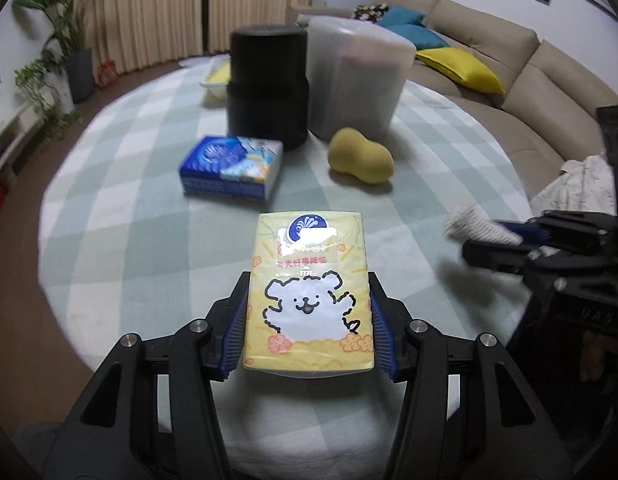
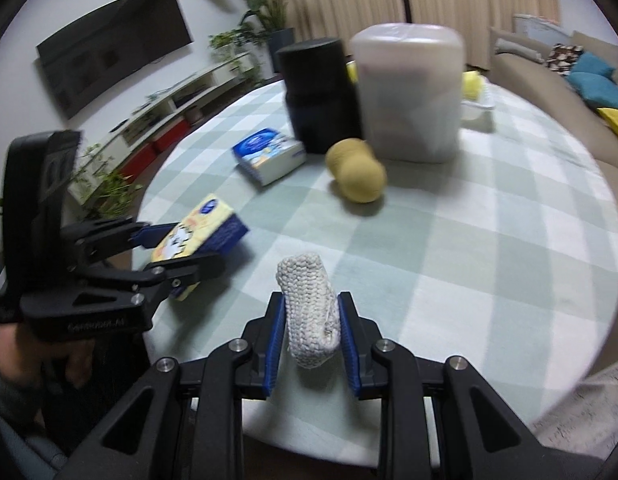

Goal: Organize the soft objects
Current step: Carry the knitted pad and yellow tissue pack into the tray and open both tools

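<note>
Left gripper (image 1: 307,320) clenching yellow tissue pack (image 1: 309,280) above table (image 1: 149,240); right gripper (image 2: 311,332) gripping knitted cloth (image 2: 309,312). Advice: carrying both level toward translucent bin (image 1: 357,80), keeping squeeze gentle.

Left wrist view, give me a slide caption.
Left gripper clamps a yellow tissue pack above the checked table.

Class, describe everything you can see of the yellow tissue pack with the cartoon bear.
The yellow tissue pack is a flat, soft-looking packet in glossy wrap, printed with a white bear, orange flowers, a blue round logo and red characters. The left hand-held gripper clamps its long sides between blue pads, holding it above the checked tablecloth, face up.
</note>
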Motion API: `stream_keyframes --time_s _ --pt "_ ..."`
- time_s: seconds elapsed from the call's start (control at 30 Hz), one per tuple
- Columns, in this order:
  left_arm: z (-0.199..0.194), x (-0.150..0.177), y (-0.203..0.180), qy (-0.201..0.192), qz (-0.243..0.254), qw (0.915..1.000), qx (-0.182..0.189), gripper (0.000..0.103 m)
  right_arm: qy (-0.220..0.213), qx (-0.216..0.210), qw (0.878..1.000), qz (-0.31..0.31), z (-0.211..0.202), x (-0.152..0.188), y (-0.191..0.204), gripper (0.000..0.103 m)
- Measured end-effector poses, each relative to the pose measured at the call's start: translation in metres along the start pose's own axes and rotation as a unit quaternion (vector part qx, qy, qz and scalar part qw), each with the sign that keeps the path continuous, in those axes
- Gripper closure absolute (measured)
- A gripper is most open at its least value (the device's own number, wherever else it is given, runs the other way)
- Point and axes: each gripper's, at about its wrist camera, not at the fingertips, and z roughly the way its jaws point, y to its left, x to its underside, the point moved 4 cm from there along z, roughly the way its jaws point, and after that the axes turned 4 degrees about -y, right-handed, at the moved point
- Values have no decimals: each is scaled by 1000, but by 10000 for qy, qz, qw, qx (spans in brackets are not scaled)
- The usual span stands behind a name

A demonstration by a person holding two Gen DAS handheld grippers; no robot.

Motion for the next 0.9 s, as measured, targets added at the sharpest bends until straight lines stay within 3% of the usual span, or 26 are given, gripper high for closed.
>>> stream_keyframes --time_s 0.27,0.47,0.67,0.9 --pt "-21 -36 38 -451 -383 9980 -244 53 -467 593 9967 301 -34 -24 -36 75" --pt "-29 -80 82 -719 -656 9945 -390 53 -727 856 9915 657 -56 -56 -90 75" --pt "-24 -148 127 -936 -588 9919 -630 53 -960 1206 9846 825 -74 -107 -157 75" --pt "21 -245 154 -762 -152 9942 -748 53 -1046 1434 9810 781 -79 -195 -228 75"
